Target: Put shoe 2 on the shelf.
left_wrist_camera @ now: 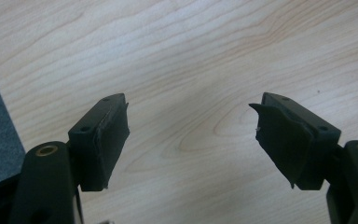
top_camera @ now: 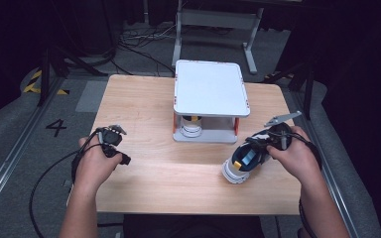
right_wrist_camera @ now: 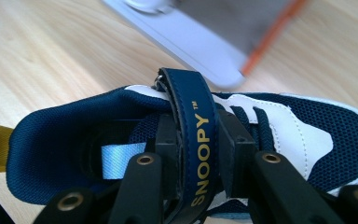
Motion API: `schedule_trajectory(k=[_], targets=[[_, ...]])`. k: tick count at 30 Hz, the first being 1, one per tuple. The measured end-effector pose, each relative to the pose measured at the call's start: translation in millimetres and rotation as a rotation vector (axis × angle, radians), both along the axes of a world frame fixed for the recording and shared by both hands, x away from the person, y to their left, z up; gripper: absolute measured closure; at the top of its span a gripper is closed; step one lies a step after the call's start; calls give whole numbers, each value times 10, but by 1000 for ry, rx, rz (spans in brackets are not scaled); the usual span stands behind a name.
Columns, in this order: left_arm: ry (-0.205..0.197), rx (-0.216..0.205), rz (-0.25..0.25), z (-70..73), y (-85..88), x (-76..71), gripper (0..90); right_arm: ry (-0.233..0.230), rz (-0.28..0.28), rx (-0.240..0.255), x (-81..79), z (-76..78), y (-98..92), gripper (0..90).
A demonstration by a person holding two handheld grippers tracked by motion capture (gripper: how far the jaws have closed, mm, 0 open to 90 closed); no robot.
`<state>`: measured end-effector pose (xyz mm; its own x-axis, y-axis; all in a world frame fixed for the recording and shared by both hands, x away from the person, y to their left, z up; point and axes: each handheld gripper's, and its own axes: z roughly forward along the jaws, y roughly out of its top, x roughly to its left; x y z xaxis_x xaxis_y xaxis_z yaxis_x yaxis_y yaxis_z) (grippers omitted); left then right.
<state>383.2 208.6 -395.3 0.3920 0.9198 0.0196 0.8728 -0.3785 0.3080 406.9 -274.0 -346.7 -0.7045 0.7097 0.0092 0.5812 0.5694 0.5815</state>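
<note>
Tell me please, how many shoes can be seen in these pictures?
2. One navy and white shoe lies near the table's front right, its strap pinched by the right gripper. A second shoe sits on the lower level of the white two-tier rack, mostly hidden.

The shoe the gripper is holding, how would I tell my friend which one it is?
Find the wooden table and the white two-level rack at its middle. Just in front of the rack's right corner, the right gripper pinches a navy and white sneaker by its strap. That strap says SNOOPY in gold letters.
</note>
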Motion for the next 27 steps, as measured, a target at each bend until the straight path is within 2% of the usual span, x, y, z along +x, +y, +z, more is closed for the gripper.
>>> schedule_trajectory(k=[6, 10, 14, 18, 19, 22, 23, 27], targets=[[-4, -6, 19, -8, 94, -143, 256, -51, 172, -4, 138, 11, 334, 732], [-1, -7, 45, -11, 156, -234, 256, -82, 257, -27, 204, -8, 526, 732], [-6, 11, 61, -23, 187, -272, 256, -115, 332, -35, 262, -54, 665, 732], [-5, 12, 57, -43, 167, -297, 256, -133, 358, -41, 310, -92, 726, 732], [-3, 10, 47, -48, 167, -300, 256, -149, 384, -55, 351, -130, 788, 732], [-10, 14, 48, -56, 155, -308, 256, -150, 400, -67, 387, -178, 839, 731], [-11, 20, 35, -54, 155, -303, 256, -166, 423, -80, 427, -226, 880, 732], [-16, 17, 30, -57, 133, -287, 255, -197, 440, -81, 474, -270, 918, 732]])
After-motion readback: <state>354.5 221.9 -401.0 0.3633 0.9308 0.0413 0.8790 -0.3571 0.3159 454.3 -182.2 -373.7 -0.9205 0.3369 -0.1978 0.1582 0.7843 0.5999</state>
